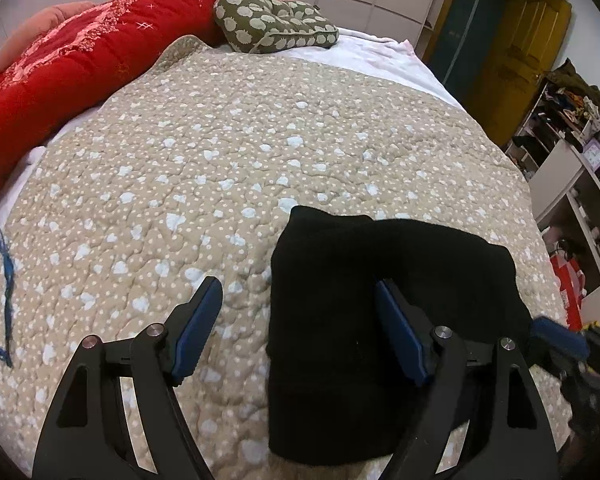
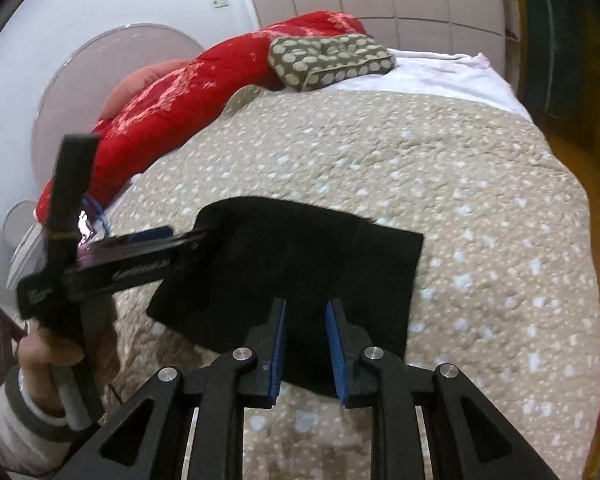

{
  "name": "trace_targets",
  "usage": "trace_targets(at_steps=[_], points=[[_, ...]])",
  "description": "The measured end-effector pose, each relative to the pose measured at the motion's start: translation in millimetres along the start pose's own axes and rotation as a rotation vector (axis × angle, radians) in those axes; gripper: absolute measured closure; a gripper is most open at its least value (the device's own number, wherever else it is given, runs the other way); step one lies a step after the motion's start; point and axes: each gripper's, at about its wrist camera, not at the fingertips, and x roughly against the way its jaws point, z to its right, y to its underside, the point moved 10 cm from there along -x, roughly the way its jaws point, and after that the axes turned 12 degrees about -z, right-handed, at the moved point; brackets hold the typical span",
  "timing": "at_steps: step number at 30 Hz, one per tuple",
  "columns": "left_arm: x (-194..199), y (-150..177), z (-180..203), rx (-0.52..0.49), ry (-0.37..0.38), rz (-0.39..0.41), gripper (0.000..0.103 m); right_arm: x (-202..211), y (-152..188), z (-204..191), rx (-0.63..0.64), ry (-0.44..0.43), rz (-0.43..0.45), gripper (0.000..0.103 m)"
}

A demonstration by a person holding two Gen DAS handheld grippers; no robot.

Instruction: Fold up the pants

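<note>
The black pants (image 1: 360, 304) lie folded into a compact rectangle on the beige quilt (image 1: 220, 160). They also show in the right wrist view (image 2: 300, 264). My left gripper (image 1: 300, 304) is open wide above the pants' left edge, its right finger over the cloth, holding nothing. In the right wrist view the left gripper (image 2: 172, 240) sits at the pants' left edge. My right gripper (image 2: 306, 320) is open with a narrow gap above the pants' near edge, holding nothing. Its blue pad (image 1: 556, 336) shows at the right of the left wrist view.
A red duvet (image 1: 80, 60) and a green patterned cushion (image 1: 272, 24) lie at the head of the bed. A blue cord (image 1: 4, 264) lies at the left edge. Shelves (image 1: 572, 168) and a yellow door (image 1: 516, 56) stand to the right.
</note>
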Motion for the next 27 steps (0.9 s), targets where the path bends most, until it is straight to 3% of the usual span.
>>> trace_targets(at_steps=[8, 14, 27], points=[[13.1, 15.1, 3.1, -0.007, 0.011, -0.002, 0.023, -14.1, -0.3, 11.7, -0.032, 0.062, -0.027, 0.081], [-4.9, 34.7, 10.1, -0.008, 0.051, -0.043, 0.023, -32.3, 7.3, 27.4, -0.086, 0.042, -0.018, 0.079], [-4.9, 30.7, 10.0, 0.000, 0.045, -0.036, 0.023, -4.6, 18.5, 13.9, -0.060, 0.017, -0.017, 0.073]])
